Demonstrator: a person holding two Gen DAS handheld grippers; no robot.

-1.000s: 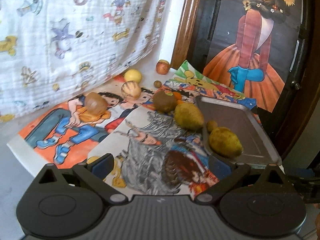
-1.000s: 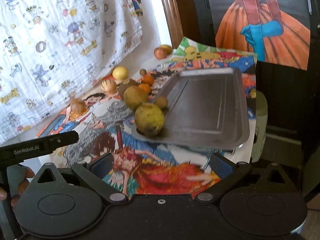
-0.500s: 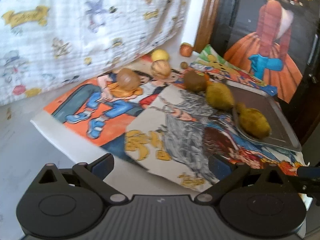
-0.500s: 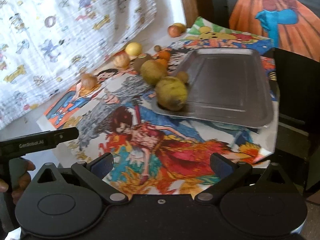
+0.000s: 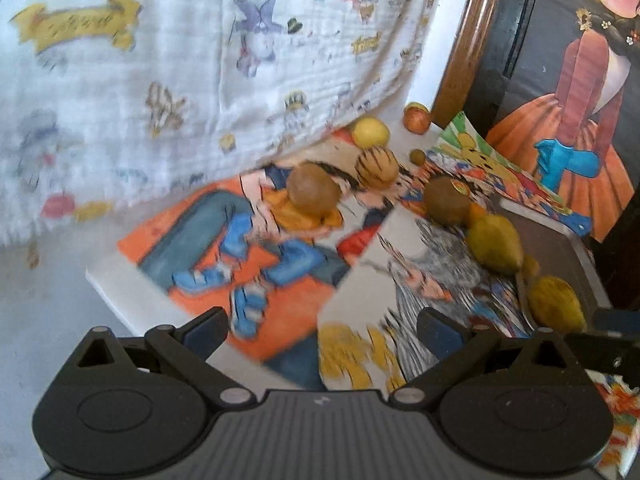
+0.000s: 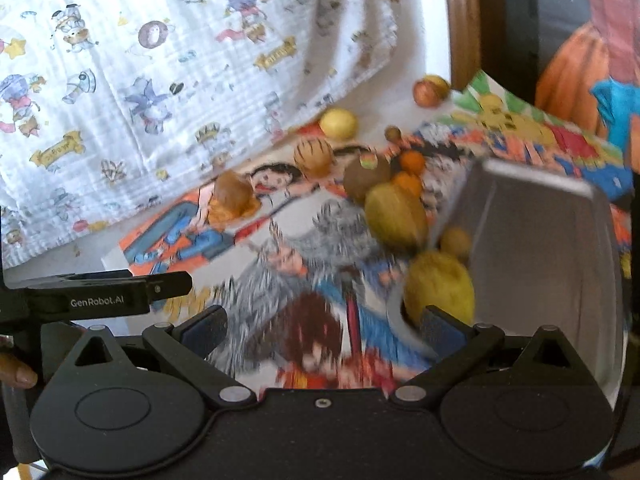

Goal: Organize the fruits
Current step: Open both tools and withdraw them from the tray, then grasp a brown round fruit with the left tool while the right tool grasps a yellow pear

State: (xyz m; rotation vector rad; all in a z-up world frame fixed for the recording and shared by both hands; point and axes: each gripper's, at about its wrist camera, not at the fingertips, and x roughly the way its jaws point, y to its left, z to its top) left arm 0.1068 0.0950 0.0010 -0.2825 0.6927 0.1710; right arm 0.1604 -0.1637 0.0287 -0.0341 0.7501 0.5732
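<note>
Left wrist view: the left gripper hangs with fingers apart and empty above the cartoon posters. Ahead of the fingers lie a brown fruit and a striped fruit; off to their right, the yellow-green fruit sits at the tray edge.

Right wrist view: the right gripper is likewise spread and empty, its right finger just before the yellow-green fruit in the tray. This looks like the approach to a pick; next, one gripper must centre a loose fruit between its fingers. Only this view shows the tray's bare floor and two small orange fruits.
</note>
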